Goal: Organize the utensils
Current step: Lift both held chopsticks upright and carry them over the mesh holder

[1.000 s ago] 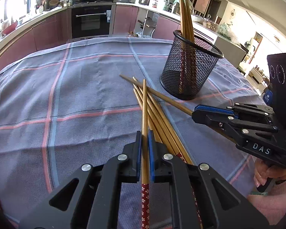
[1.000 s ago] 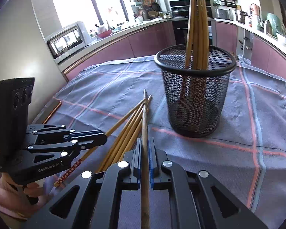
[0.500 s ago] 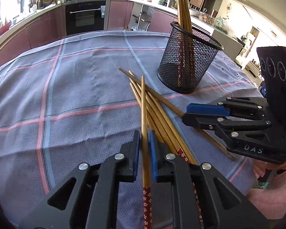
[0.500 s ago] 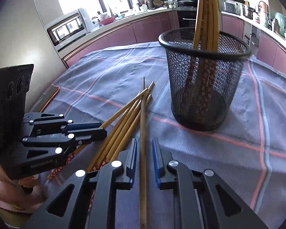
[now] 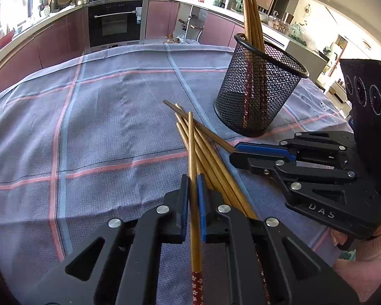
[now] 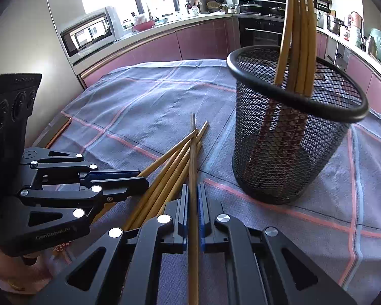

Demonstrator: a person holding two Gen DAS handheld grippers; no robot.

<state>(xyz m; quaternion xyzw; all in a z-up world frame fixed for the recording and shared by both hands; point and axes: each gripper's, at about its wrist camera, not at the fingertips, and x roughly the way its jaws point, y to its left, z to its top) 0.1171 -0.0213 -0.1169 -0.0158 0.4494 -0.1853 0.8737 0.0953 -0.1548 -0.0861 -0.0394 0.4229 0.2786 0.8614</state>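
Observation:
A black mesh cup [image 5: 256,96] [image 6: 292,127] stands on the checked cloth and holds several wooden chopsticks [image 6: 299,38] upright. More chopsticks lie in a loose pile [image 5: 210,152] [image 6: 170,167] in front of it. My left gripper [image 5: 193,180] is shut on one chopstick [image 5: 191,142] with a red flowered end, above the pile. My right gripper [image 6: 193,190] is shut on another chopstick [image 6: 192,152], close to the left of the cup. Each gripper shows in the other's view, the right one [image 5: 241,152] and the left one [image 6: 139,185].
The blue-grey cloth [image 5: 101,127] with red and blue lines covers the table. Kitchen counters, an oven [image 5: 115,23] and a microwave [image 6: 89,34] stand behind. The table edge [image 6: 61,131] runs along the left in the right wrist view.
Both grippers opened briefly around their chopsticks and have closed on them again. Both moved a little nearer the mesh cup.

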